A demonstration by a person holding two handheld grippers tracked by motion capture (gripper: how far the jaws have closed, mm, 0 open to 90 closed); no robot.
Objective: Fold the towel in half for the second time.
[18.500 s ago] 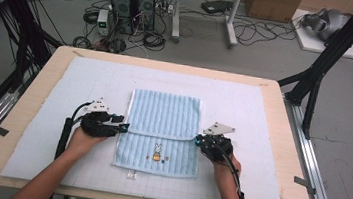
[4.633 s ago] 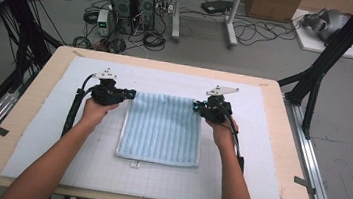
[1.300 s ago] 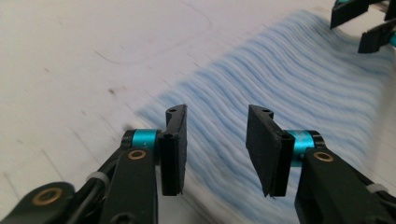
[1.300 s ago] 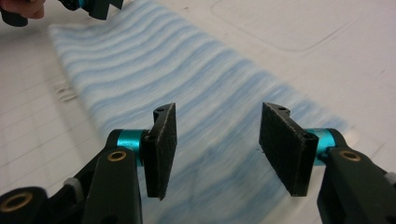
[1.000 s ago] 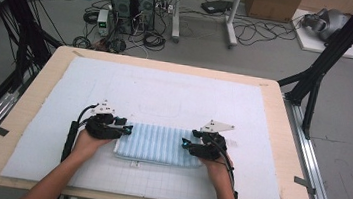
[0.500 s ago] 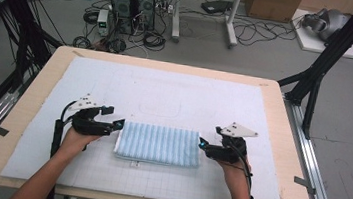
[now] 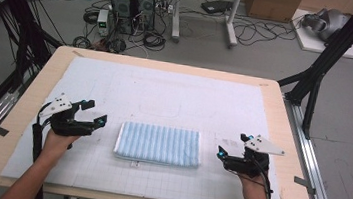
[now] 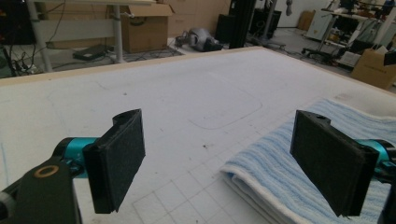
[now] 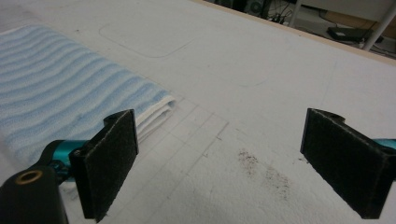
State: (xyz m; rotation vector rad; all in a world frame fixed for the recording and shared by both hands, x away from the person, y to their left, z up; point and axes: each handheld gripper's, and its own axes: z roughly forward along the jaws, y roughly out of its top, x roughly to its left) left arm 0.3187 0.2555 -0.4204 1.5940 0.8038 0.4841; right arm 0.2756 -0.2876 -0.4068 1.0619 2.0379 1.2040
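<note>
A blue-and-white striped towel (image 7: 158, 144) lies folded into a long flat rectangle on the white mat, toward the front middle. My left gripper (image 7: 96, 110) hovers a little to its left, jaws wide apart with nothing between them. In the left gripper view the gripper (image 8: 224, 163) looks past the towel's end (image 8: 299, 158). My right gripper (image 7: 231, 143) is off the towel's right end, also open and empty. The right gripper view has that gripper (image 9: 229, 168) over bare mat beside the towel's folded edge (image 9: 60, 98). Both pairs of jaws have just been opening.
The white gridded mat (image 7: 165, 93) covers a wooden table (image 7: 22, 107). A dark smudge (image 9: 261, 170) marks the mat near my right gripper. Black frame legs (image 7: 318, 70) stand at the table's sides. Computer towers (image 7: 132, 4) and cables sit on the floor beyond.
Both grippers were at the folded towel's ends a second ago. They have since opened and drawn outward and slightly up, away from the towel, which stays flat in place.
</note>
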